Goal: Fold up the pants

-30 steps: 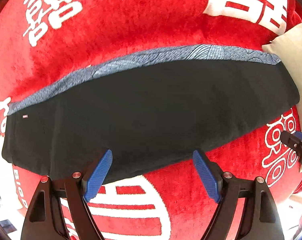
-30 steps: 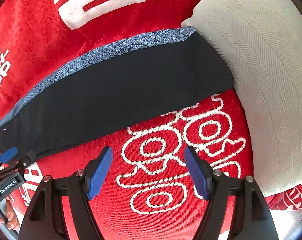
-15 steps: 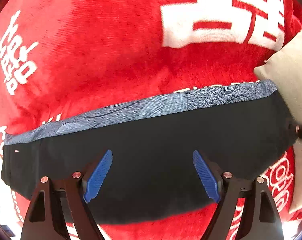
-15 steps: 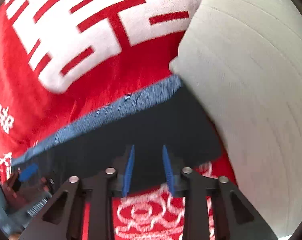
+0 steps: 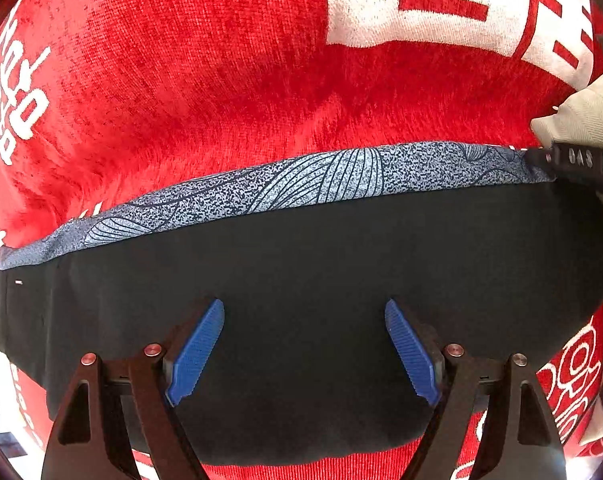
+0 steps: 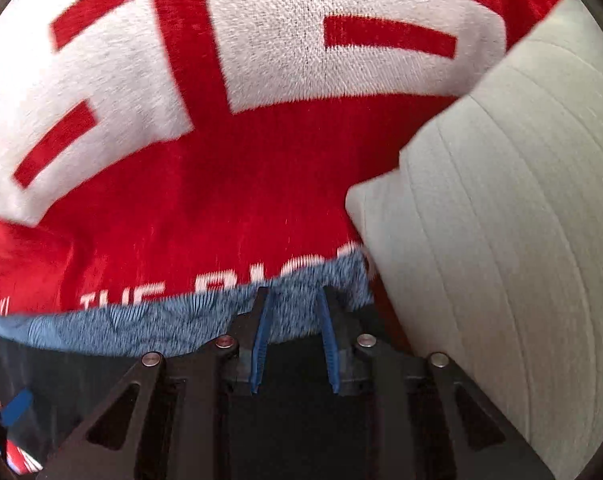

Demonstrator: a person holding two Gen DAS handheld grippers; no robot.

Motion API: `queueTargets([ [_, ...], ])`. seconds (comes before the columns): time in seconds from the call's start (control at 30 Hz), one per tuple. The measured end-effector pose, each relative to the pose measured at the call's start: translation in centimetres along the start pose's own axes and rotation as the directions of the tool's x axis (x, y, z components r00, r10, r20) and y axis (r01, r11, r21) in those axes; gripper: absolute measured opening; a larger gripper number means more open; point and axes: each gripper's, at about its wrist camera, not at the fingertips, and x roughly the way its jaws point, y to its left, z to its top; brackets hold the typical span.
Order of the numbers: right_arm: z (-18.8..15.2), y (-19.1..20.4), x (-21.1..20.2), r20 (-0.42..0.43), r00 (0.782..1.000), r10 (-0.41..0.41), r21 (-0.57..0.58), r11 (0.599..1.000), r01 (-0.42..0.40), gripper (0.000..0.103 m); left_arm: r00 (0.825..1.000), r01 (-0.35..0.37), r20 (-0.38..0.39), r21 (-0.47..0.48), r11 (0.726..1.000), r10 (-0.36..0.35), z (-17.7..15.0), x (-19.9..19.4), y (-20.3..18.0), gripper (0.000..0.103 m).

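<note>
Black pants (image 5: 321,272) lie as a folded strip across the red blanket (image 5: 205,92), patterned blue edge farthest away. Left gripper (image 5: 304,350) hovers over the dark fabric, fingers spread wide, holding nothing. Right gripper (image 6: 293,340) sits at the strip's end beside the grey pillow (image 6: 501,240), fingers nearly closed; grip on cloth unclear.

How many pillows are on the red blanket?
1. A single grey-white pillow lies on the red blanket at the right, by the end of the pants. More may lie out of view.
</note>
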Motion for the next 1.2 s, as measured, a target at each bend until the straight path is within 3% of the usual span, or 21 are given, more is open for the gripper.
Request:
queueTargets([
  [0.13, 0.8, 0.1, -0.7, -0.014, 1.0, 0.001, 0.042, 0.999, 0.0, 0.026, 1.0, -0.004, -0.005, -0.004, 1.0, 0.004, 0.2, -0.5, 0.0, 0.084],
  [0.23, -0.5, 0.3, -2.6, -0.014, 0.998, 0.061, 0.052, 0.997, -0.06, 0.026, 0.997, -0.033, 0.075, -0.039, 0.999, 0.035, 1.6, -2.1, 1.9, 0.084],
  [0.3, -2.3, 0.8, -3.7, -0.022, 0.997, 0.077, 0.018, 0.997, -0.077, 0.026, 0.995, -0.041, 0.089, -0.065, 0.997, 0.046, 2.7, -2.1, 3.5, 0.084],
  [0.43, -5.5, 1.6, -3.9, -0.05, 0.996, 0.068, -0.032, 0.997, -0.07, 0.028, 0.995, -0.095, 0.017, -0.11, 0.989, 0.097, 5.3, 1.6, 6.7, 0.084],
  [0.53, -6.3, 1.9, -4.0, -0.022, 0.998, 0.05, -0.039, 0.998, -0.051, 0.028, 0.992, -0.121, 0.014, -0.129, 0.984, 0.124, 6.1, 3.9, 8.0, 0.084],
  [0.57, -6.4, 2.0, -3.9, -0.021, 0.999, 0.046, -0.044, 0.998, -0.046, 0.028, 0.991, -0.129, 0.024, -0.148, 0.981, 0.134, 6.4, 4.4, 8.6, 0.092],
  [0.6, -6.4, 2.2, -4.1, -0.021, 0.999, 0.043, -0.049, 0.998, -0.044, 0.029, 0.989, -0.142, 0.025, -0.162, 0.977, 0.148, 6.6, 4.7, 9.1, 0.098],
  [0.7, -6.2, 2.2, -3.7, -0.018, 0.998, 0.061, -0.06, 0.996, -0.062, 0.029, 0.985, -0.168, 0.002, -0.189, 0.968, 0.171, 7.1, 4.6, 10.8, 0.098],
  [0.77, -6.0, 1.9, -3.6, -0.015, 0.997, 0.07, -0.068, 0.995, -0.071, 0.029, 0.982, -0.186, 0.013, -0.148, 0.971, 0.19, 7.2, 3.7, 11.3, 0.098],
  [1.03, -6.3, 2.7, -2.8, -0.008, 0.999, 0.052, -0.054, 0.997, -0.052, 0.031, 0.997, -0.061, 0.048, -0.016, 0.998, 0.061, 3.5, -1.3, 7.8, 0.098],
  [1.2, -6.2, 2.6, -3.3, -0.021, 0.997, 0.073, -0.02, 0.997, -0.074, 0.032, 0.999, -0.027, 0.02, 0.061, 0.998, 0.026, 1.4, -0.7, 3.5, 0.098],
])
